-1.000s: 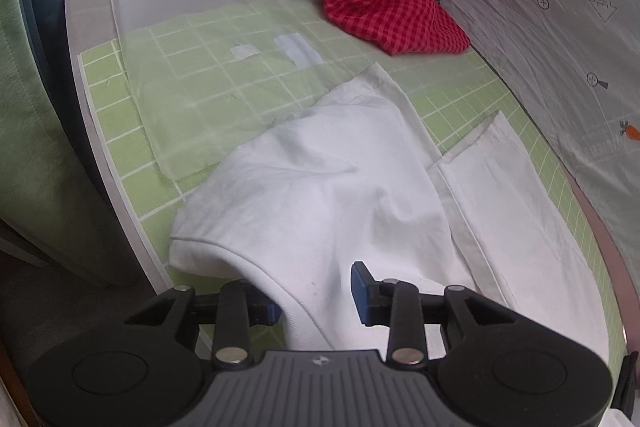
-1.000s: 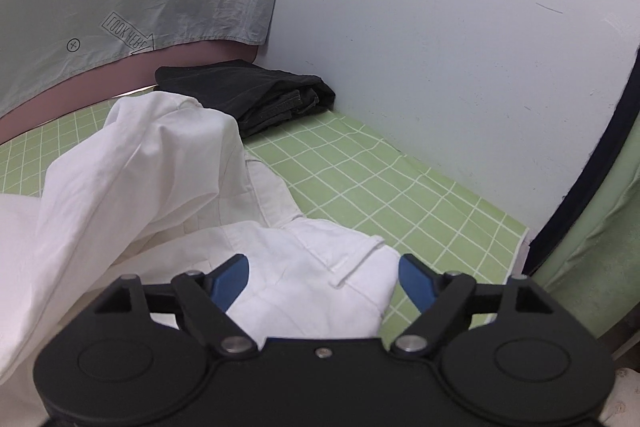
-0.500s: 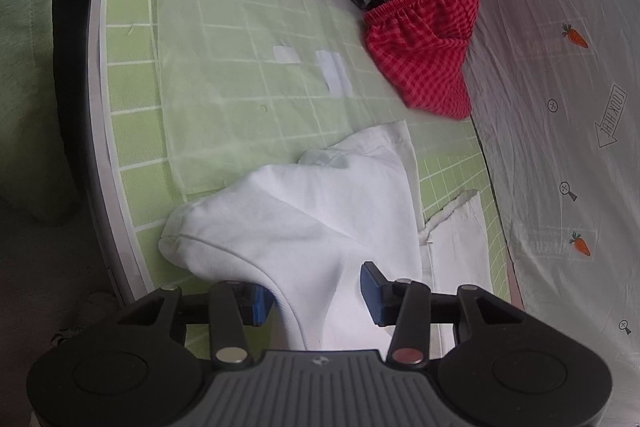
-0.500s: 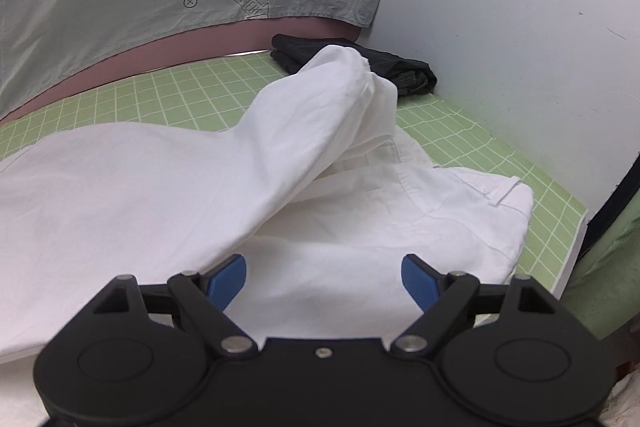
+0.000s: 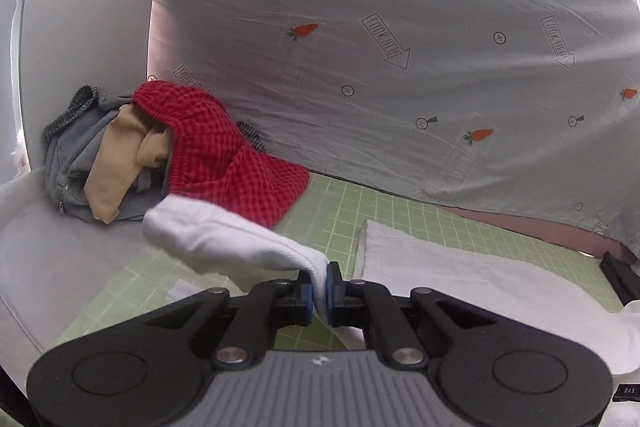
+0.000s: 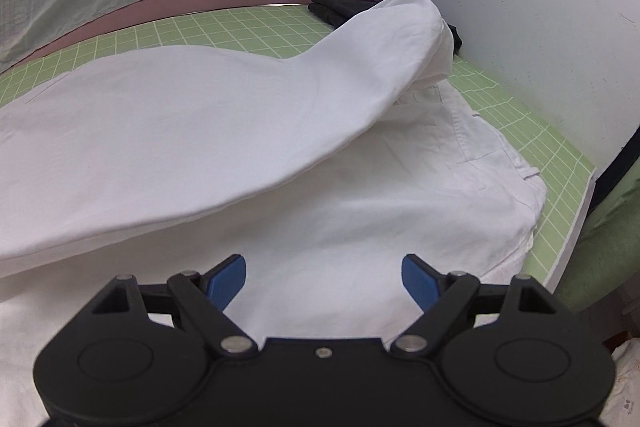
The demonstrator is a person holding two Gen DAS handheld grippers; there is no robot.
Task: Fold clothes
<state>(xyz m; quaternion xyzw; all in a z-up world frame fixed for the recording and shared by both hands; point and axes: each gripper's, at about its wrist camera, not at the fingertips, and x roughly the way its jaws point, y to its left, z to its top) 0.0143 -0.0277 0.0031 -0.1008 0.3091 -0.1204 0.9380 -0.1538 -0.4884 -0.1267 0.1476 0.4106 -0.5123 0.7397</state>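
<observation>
Left gripper [image 5: 318,291], lower centre of its frame, is clamped on a lifted leg of the white trousers [image 5: 224,231]; carry it level so hems meet. Only this view shows the clothes pile [image 5: 160,151] upper left. Right gripper [image 6: 323,279] hovers wide over the trousers spread mid-frame; only there the dark garment [image 6: 340,7] shows.

The worktop [image 6: 556,171] carries a light green mat [image 5: 404,215] ruled in pale grid lines. White trousers [image 6: 360,219] lie spread across most of the mat, one leg [image 6: 200,123] arched loosely over the rest. At the far right corner a dark folded garment [image 6: 332,3] rests on the mat, partly hidden behind the white cloth. At the far left, off the mat on a pale translucent sheet [image 5: 60,251], sits a heap: red checked shorts [image 5: 224,155] against grey clothing [image 5: 72,155] and a tan piece [image 5: 116,163].
</observation>
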